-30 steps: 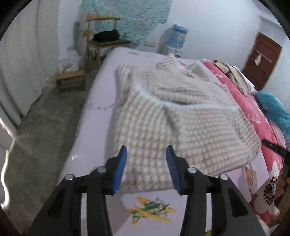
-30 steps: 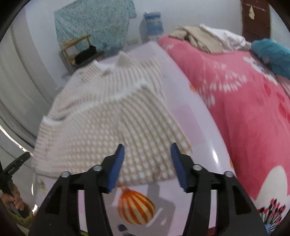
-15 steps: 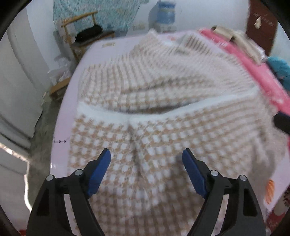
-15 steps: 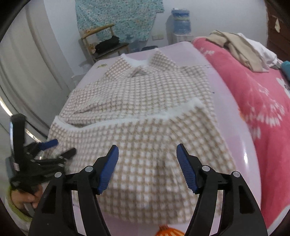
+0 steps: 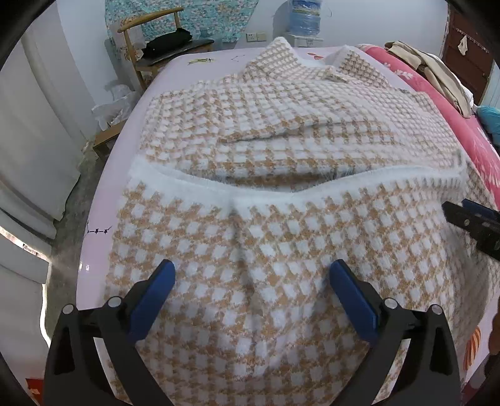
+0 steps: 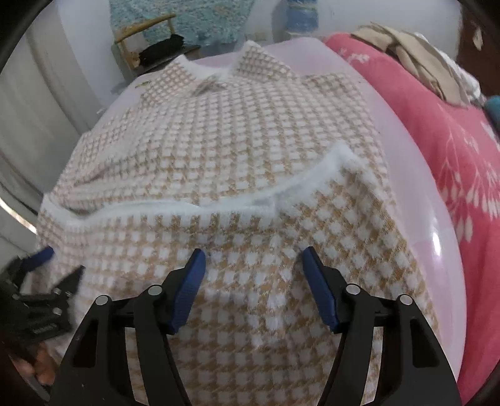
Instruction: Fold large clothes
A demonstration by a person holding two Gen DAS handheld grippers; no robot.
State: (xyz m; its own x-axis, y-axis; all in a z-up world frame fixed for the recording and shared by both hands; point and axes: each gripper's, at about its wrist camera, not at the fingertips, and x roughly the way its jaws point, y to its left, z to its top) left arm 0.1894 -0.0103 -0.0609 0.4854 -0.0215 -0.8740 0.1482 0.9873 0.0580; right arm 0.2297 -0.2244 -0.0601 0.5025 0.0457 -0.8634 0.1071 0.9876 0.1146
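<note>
A beige-and-white checked knit sweater [image 5: 281, 131] lies on the lilac bedsheet [image 5: 125, 150], collar at the far end. Its lower part is folded up over the body, the white hem [image 5: 218, 187] running across the middle. My left gripper [image 5: 252, 265] hovers over that folded part, jaws opening wide, fabric below them but not pinched. My right gripper [image 6: 253, 251] hangs over the same fold further right, its jaws closing slightly and gripping nothing. Each gripper shows in the other's view: the right gripper [image 5: 456, 207] at the edge, the left gripper [image 6: 62, 262] by the sweater's left side.
A pink flowered blanket [image 6: 453, 156] covers the bed's right half, with a heap of clothes [image 5: 437, 71] on it. Beyond the bed's far left corner stand a wooden chair [image 5: 165, 47] and a water bottle [image 5: 304, 15]. Bare floor [image 5: 78, 187] runs along the bed's left.
Both grippers have moved forward from the bed's near edge to above the folded sweater. The left jaws have spread much wider. The sweater lies as before.
</note>
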